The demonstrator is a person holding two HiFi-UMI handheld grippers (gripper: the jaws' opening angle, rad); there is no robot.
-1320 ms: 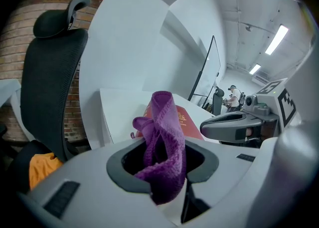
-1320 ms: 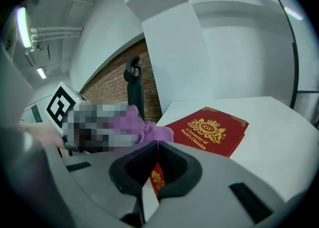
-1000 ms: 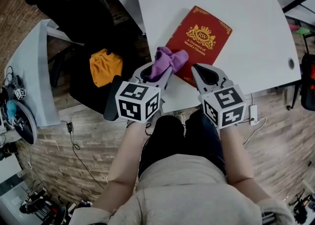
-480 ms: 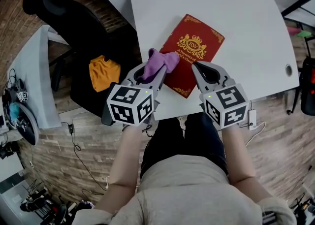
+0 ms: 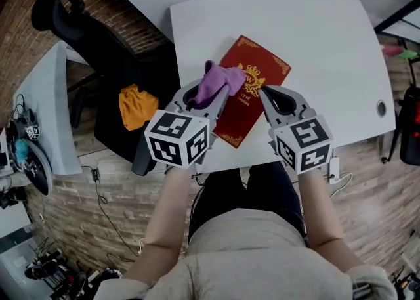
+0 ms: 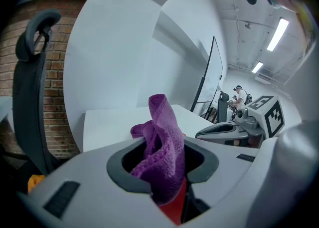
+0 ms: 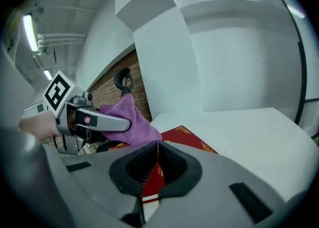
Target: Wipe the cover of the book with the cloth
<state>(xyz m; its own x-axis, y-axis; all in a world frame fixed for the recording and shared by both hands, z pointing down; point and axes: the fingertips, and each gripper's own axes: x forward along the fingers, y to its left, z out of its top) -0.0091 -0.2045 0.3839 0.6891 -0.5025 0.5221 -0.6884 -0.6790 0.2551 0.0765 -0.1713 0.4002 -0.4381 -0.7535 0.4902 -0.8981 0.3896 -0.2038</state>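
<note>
The left claw (image 5: 209,97) is clamped on a purple cloth (image 5: 220,81), whose bunched folds stick out past its tips and hang over the left part of the red book (image 5: 254,98). The book lies at an angle on the white surface (image 5: 328,42), its near corner close to the near edge. On the right, the right claw (image 5: 264,91) is pressed together on nothing, its tip above the book's near right edge. To wipe well, I would lower the loose cloth end until it flattens on the cover, then sweep in long overlapping strokes. The empty claw should press down on a book margin to stop it sliding.
</note>
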